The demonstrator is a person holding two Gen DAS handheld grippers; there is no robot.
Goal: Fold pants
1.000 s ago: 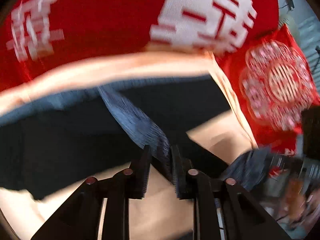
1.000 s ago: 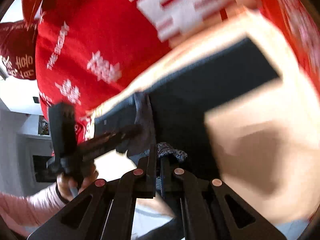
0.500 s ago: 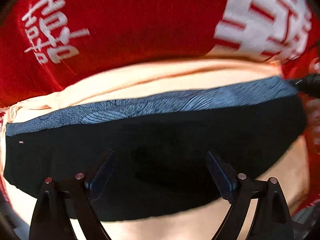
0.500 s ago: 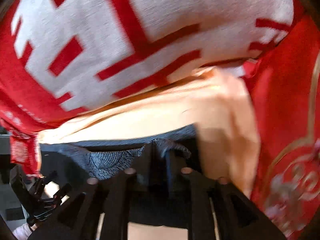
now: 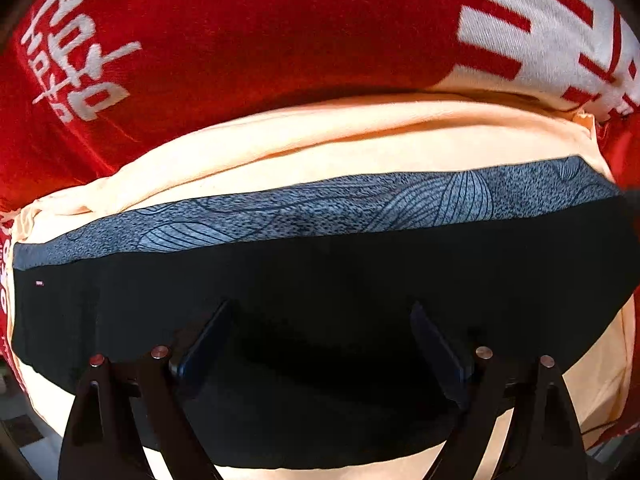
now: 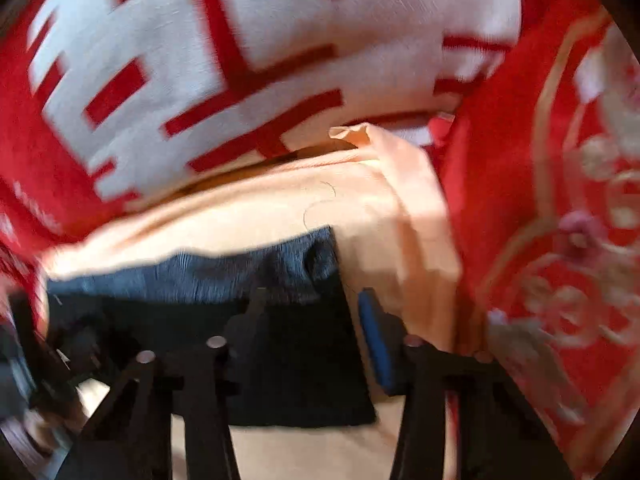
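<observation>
I hold my left gripper (image 5: pixel 320 344) straight above the black pants (image 5: pixel 320 280), its jaws spread wide with nothing between them but the cloth lying flat below; the pads touch nothing I can see. My right gripper (image 6: pixel 312 320) has just been opening, and its jaws now stand part way apart over the pants' right end, one finger above the dark cloth and the blue pad (image 6: pixel 374 344) just past the cloth's side edge, over the cushion; I judge the cloth is released, since neither pad presses on it. The pants lie as a long folded band across the peach cushion (image 5: pixel 360 140), their long axis running left to right across both views, with the grey patterned waistband (image 5: pixel 320 208) along the far edge, towards the red blanket with white characters (image 5: pixel 240 40). The near edge of the band lies towards me, under both tools. The next fold, as I judge it, turns on that long axis: each hand sits near its own end of the band, so either end could be brought over the other. No container is in view.
</observation>
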